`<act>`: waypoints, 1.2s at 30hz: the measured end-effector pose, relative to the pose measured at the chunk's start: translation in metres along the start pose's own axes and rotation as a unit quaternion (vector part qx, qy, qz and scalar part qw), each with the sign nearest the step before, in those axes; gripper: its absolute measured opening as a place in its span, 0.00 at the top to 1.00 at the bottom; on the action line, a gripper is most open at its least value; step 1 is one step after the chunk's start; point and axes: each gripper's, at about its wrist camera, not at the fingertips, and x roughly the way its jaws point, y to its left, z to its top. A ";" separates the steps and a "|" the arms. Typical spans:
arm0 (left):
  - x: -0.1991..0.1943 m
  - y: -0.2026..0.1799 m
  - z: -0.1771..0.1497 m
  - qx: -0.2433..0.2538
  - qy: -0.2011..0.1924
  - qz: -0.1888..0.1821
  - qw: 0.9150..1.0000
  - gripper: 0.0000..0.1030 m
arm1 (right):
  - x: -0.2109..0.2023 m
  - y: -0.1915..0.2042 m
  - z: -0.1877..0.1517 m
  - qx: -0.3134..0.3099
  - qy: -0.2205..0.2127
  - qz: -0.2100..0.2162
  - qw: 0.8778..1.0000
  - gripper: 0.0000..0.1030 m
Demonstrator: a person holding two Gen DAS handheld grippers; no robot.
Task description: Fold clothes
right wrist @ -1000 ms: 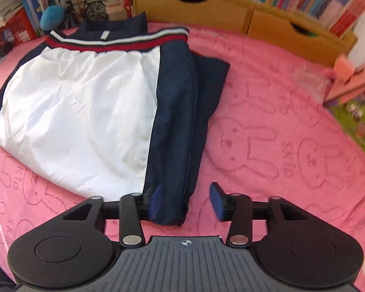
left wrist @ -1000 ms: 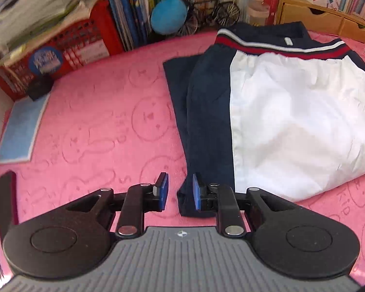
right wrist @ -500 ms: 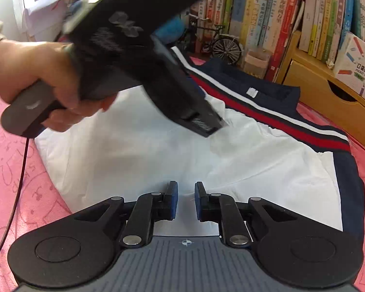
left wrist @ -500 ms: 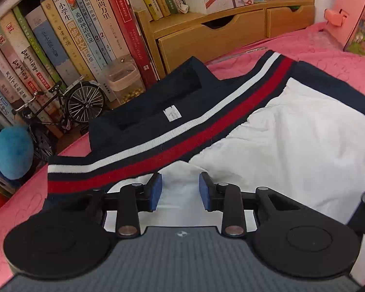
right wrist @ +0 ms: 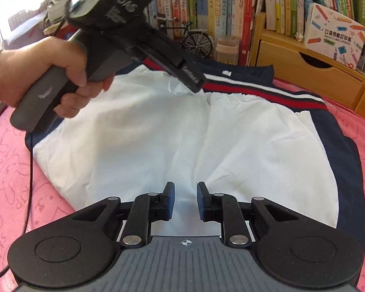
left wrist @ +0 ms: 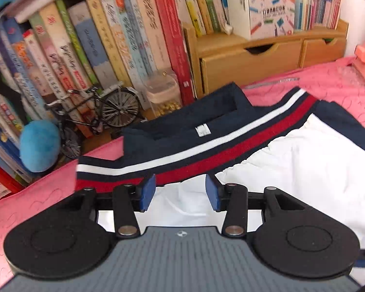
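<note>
A white and navy shirt [right wrist: 243,141] with a red and white stripe lies flat on the pink cover, sleeves folded in. In the left wrist view its collar and stripe [left wrist: 206,146] lie just ahead of my left gripper [left wrist: 180,192], which is open over the white cloth near the collar. The left gripper also shows in the right wrist view [right wrist: 194,82], its tip down at the stripe. My right gripper [right wrist: 185,200] is open and empty over the shirt's lower hem, its jaws a narrow gap apart.
Books [left wrist: 109,36], a model bicycle [left wrist: 104,109], a blue plush ball [left wrist: 39,146] and a small jar [left wrist: 163,92] line the back. Wooden drawers [left wrist: 267,60] stand at back right. Pink bunny-print cover [right wrist: 9,170] surrounds the shirt.
Both grippers left the shirt's bottom corners. The left one went to the collar and has opened wider. The right one sits at the mid hem and has opened slightly.
</note>
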 end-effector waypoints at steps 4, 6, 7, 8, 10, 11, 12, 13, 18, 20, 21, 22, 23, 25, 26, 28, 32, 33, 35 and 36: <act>-0.053 0.013 -0.040 -0.064 0.015 0.014 0.998 0.56 | 0.002 0.022 -0.001 -0.018 -0.006 0.022 1.000 0.69; -0.072 0.014 -0.065 -0.081 0.036 0.037 0.995 0.53 | 0.004 0.039 -0.007 -0.035 -0.003 0.032 0.999 0.69; -0.078 0.011 -0.079 -0.082 0.051 0.057 0.994 0.52 | 0.004 0.046 -0.011 -0.041 -0.002 0.035 0.999 0.69; -0.084 0.009 -0.093 -0.083 0.065 0.078 0.991 0.50 | 0.003 0.052 -0.014 -0.046 -0.001 0.038 0.998 0.69; -0.078 0.007 -0.118 -0.067 0.119 0.131 0.982 0.49 | 0.002 0.060 -0.021 -0.057 0.003 0.032 0.998 0.69; -0.083 0.011 -0.127 -0.077 0.119 0.147 0.979 0.45 | 0.002 0.059 -0.025 -0.062 0.007 0.020 0.998 0.68; -0.086 0.014 -0.130 -0.078 0.118 0.161 0.977 0.40 | 0.002 0.059 -0.030 -0.067 0.010 0.008 0.998 0.68; -0.088 0.016 -0.133 -0.078 0.118 0.174 0.975 0.37 | -0.001 0.048 -0.035 -0.056 0.009 -0.001 0.998 0.68; -0.097 0.024 -0.144 -0.071 0.111 0.202 0.971 0.33 | -0.029 -0.041 -0.064 0.036 0.034 -0.126 0.991 0.61; -0.094 0.023 -0.143 -0.061 0.115 0.206 0.970 0.33 | -0.043 -0.075 -0.075 0.064 0.048 -0.185 0.979 0.62; -0.095 0.022 -0.140 -0.061 0.121 0.209 0.969 0.35 | -0.051 -0.086 -0.078 0.072 0.055 -0.203 0.975 0.66; -0.096 0.022 -0.138 -0.063 0.128 0.212 0.967 0.38 | -0.060 -0.097 -0.081 0.080 0.062 -0.218 0.971 0.63; -0.101 0.020 -0.133 -0.069 0.119 0.204 0.969 0.43 | -0.067 -0.104 -0.084 0.095 0.069 -0.234 0.965 0.60; -0.113 0.012 -0.122 -0.080 0.086 0.178 0.977 0.43 | -0.084 -0.109 -0.090 0.144 0.054 -0.211 0.965 0.59; -0.119 0.004 -0.115 -0.080 0.066 0.160 0.982 0.42 | -0.092 -0.109 -0.093 0.175 0.044 -0.191 0.965 0.55; -0.125 -0.016 -0.099 -0.068 0.040 0.132 0.988 0.40 | -0.097 -0.105 -0.099 0.228 0.036 -0.158 0.960 0.52; -0.115 -0.061 -0.084 -0.041 0.023 0.088 0.995 0.37 | -0.092 -0.094 -0.106 0.285 0.038 -0.110 0.952 0.52; -0.109 -0.069 -0.085 -0.034 0.031 0.082 0.996 0.37 | -0.089 -0.091 -0.106 0.287 0.042 -0.101 0.952 0.52; -0.098 -0.083 -0.089 -0.023 0.051 0.073 0.996 0.36 | -0.083 -0.084 -0.106 0.291 0.050 -0.085 0.952 0.50; -0.091 -0.088 -0.094 -0.014 0.067 0.075 0.995 0.36 | -0.081 -0.081 -0.106 0.286 0.051 -0.085 0.953 0.46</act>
